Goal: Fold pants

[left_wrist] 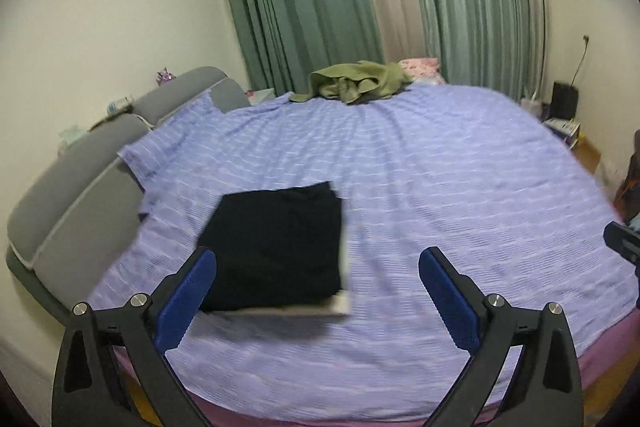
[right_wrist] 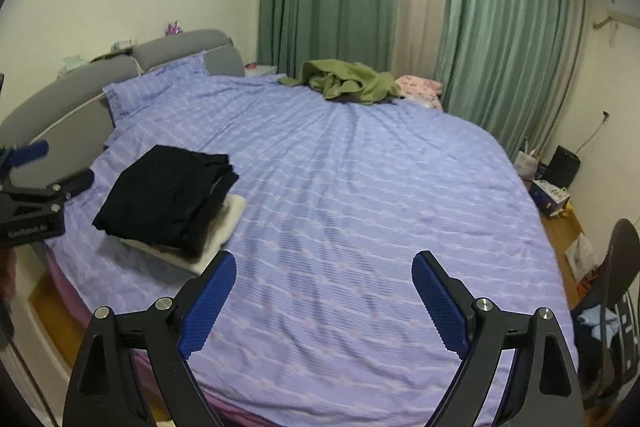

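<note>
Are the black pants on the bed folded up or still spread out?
Folded. The black pants lie as a neat stacked rectangle on a folded white garment, near the edge of the purple bedsheet.

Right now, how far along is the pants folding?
Done: black pants lie folded on a white folded item. In hand: nothing; left gripper and right gripper are both open and empty. Left: the crumpled olive garment at the bed's far edge.

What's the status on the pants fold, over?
Left gripper open, empty. Right gripper open, empty. Black pants folded, stacked on white garment. Olive clothing heaped at far edge, clear.
</note>
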Motion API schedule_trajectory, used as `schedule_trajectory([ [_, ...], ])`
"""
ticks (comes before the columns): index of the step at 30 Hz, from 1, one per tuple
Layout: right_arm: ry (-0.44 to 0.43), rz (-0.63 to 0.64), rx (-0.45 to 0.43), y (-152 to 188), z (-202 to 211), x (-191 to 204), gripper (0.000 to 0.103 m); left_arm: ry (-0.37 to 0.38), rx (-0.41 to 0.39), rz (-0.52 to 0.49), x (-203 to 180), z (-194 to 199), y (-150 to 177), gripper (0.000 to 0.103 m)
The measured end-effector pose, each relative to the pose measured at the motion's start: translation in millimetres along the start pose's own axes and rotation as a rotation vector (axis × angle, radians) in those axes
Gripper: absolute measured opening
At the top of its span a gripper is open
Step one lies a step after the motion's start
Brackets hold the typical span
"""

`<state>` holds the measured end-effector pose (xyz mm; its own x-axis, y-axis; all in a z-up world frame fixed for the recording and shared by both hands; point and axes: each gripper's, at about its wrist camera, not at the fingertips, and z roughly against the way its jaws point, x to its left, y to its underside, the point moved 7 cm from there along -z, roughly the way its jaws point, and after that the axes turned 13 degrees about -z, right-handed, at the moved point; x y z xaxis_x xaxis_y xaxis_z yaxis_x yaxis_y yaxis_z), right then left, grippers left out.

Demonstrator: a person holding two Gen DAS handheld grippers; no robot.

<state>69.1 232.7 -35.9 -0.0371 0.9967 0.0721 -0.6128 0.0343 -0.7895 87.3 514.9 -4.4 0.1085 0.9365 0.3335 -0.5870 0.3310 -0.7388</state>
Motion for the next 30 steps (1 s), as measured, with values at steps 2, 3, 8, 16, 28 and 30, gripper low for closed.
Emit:
schedule_trajectory([
  [2, -0.008, -0.02, -0.015, 2, 22, -22, 0.091, 0.015, -0.011, 0.018, -22, 21, -3, 0.103],
  [3, -0.013, -0.026, -0.023, 3, 33, -32, 0.091, 0.017, -0.02, 0.021, -30, 30, -3, 0.103],
  [8, -0.004, -0.044, -0.058, 13, 75, -77, 0.091, 0.035, -0.048, 0.017, -79, 72, -6, 0.103],
  [16, 0.012, -0.145, -0.067, 26, 113, -125, 0.091, 0.082, -0.101, -0.024, -128, 113, -19, 0.103],
  [28, 0.066, -0.202, -0.097, 31, 136, -147, 0.091, 0.137, -0.129, -0.054, -157, 135, -31, 0.103],
  [30, 0.072, -0.211, -0.104, 33, 140, -149, 0.091, 0.136, -0.136, -0.061, -159, 138, -33, 0.103],
])
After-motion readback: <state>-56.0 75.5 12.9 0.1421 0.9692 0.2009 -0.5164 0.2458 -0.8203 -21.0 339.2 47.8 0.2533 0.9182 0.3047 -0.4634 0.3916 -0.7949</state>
